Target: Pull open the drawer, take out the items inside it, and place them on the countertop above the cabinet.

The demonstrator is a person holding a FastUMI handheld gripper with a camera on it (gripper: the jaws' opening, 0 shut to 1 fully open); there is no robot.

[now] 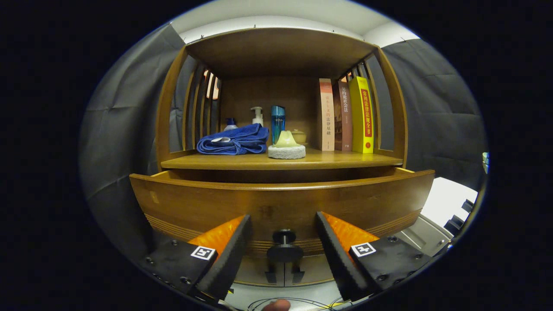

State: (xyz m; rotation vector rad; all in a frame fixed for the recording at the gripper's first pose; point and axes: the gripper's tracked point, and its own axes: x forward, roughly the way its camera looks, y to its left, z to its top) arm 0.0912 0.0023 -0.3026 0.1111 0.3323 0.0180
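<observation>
- Your gripper point(283, 242) holds its fingers apart, either side of the drawer knob point(284, 236) without touching it, apparently released.
- Beyond the knob, the drawer point(281, 203) stands partly pulled out, so you can reach in from above; its contents are hidden behind the front panel.
- Above it, the countertop point(345, 160) carries a blue towel point(235, 140), bottles and upright books point(348, 116); bare wood remains along its front.

A warm brown wooden drawer point(281, 203) is showing fine grooved banding along its lower front, with a black knob point(284, 236) sitting between orange ribbed fingers point(220, 235) in black. On the brown countertop point(281, 162), a deep blue towel point(233, 140) is lying beside a pale green object on a speckled grey-white base point(286, 151). A yellow book with a red strip point(362, 116) is glowing beside a peach book point(326, 114).
</observation>
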